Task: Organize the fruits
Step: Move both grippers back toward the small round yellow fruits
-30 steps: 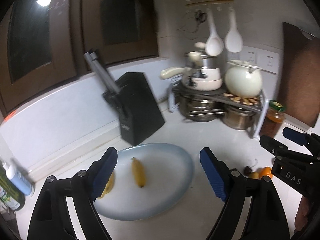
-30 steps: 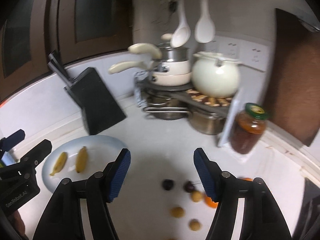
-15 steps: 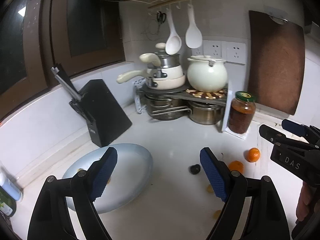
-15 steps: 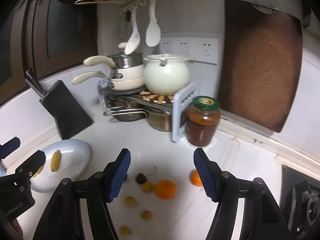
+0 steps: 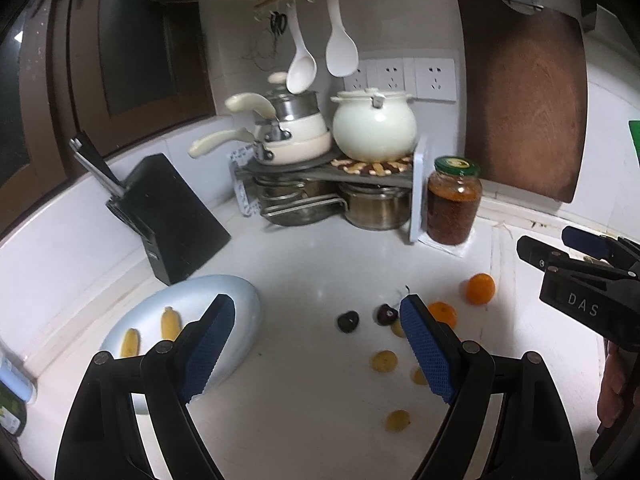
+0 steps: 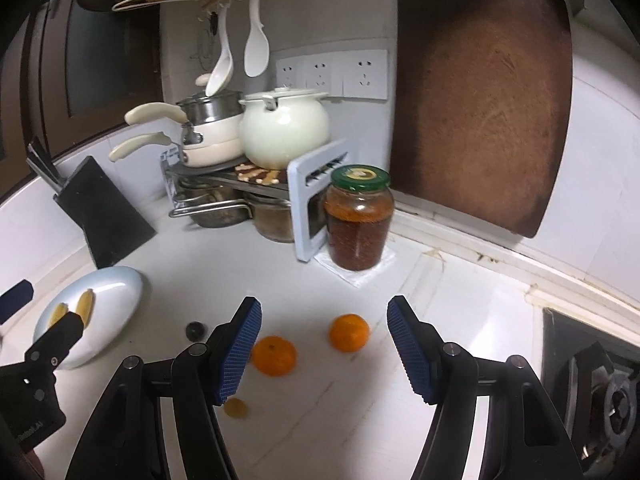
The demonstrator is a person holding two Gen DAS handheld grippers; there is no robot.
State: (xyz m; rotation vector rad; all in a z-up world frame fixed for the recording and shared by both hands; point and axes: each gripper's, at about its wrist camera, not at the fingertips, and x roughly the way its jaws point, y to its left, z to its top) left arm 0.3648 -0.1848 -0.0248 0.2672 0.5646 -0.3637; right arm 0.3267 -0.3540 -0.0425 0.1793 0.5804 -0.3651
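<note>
Both grippers hang above the glossy white counter point(image 5: 312, 264) with nothing between their ribbed blue pads: the left gripper point(image 5: 316, 344) is spread wide, the right gripper point(image 6: 324, 350) spread somewhat less. Each is built of matte black plastic arms. Loose fruit lies scattered on the counter: two round, dimpled oranges point(image 6: 349, 332), two dark glossy plums point(image 5: 348, 321), and several small yellow fruits point(image 5: 385, 361). Two short curved bananas point(image 5: 170, 323) lie side by side on a smooth, pale blue oval plate point(image 5: 240, 300) at the left, just in front of a slanted black knife block point(image 5: 176, 216). Behind stand a ribbed glass jar point(image 6: 358, 224) with a green lid, a rounded cream pot point(image 5: 374, 128) and a brown wooden cutting board point(image 6: 480, 96).
</note>
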